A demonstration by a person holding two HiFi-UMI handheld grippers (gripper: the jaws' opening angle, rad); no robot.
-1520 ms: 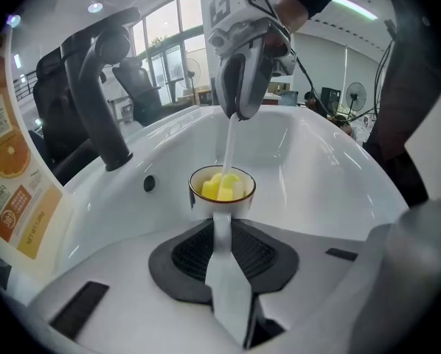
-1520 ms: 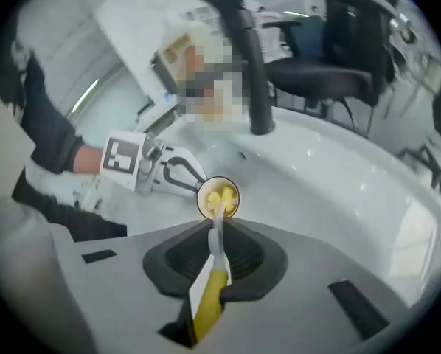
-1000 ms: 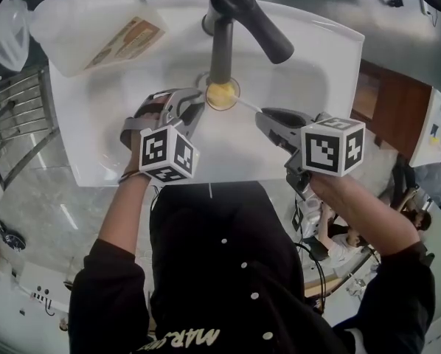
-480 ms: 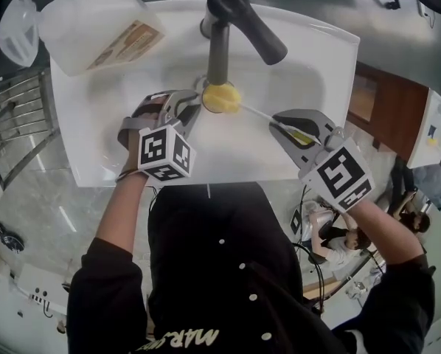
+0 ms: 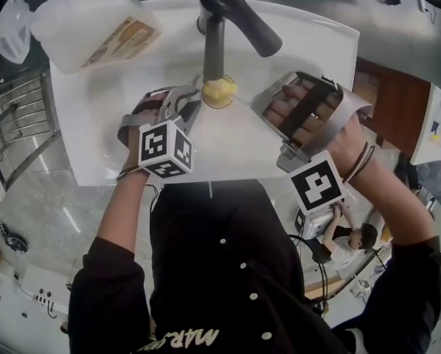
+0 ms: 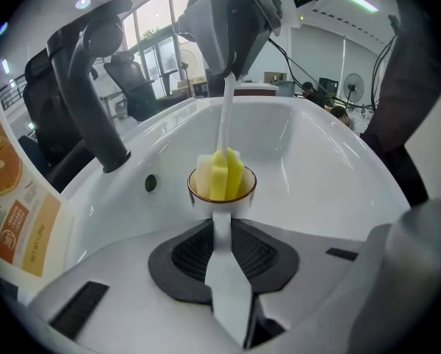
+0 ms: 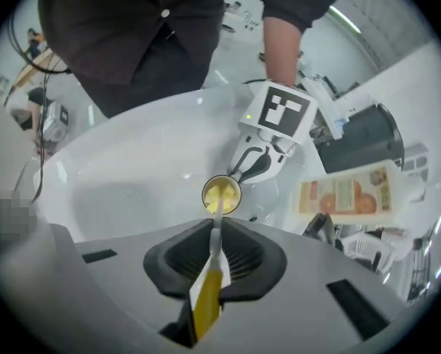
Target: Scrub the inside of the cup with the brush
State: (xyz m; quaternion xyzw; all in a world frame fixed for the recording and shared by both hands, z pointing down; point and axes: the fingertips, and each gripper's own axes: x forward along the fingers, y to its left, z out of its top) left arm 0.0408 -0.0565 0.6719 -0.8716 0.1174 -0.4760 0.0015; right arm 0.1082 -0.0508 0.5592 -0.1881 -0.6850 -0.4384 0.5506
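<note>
A small white cup (image 5: 218, 92) with a brown rim stands in the white sink (image 5: 309, 57), under the spout. My left gripper (image 5: 193, 105) is shut on the cup's white handle (image 6: 220, 227), which runs straight between the jaws. The cup (image 6: 222, 186) holds the brush's yellow-and-white sponge head (image 6: 222, 174). The white stem (image 6: 226, 113) rises from it to my right gripper (image 5: 257, 109), which is rolled over with the hand's fingers showing. In the right gripper view, my right gripper (image 7: 214, 245) is shut on the brush's yellow-and-white handle (image 7: 208, 290), pointing down into the cup (image 7: 221, 195).
A dark grey faucet (image 5: 224, 21) arches over the cup. A large translucent detergent bottle (image 5: 95, 24) with an orange label lies on the sink's back left corner. A metal rack (image 5: 14, 116) stands left of the sink, a wooden cabinet (image 5: 386, 102) to the right.
My right gripper has rolled far over about its own axis and risen a little; its marker cube swung from the top to the near side. The left gripper and cup stayed put.
</note>
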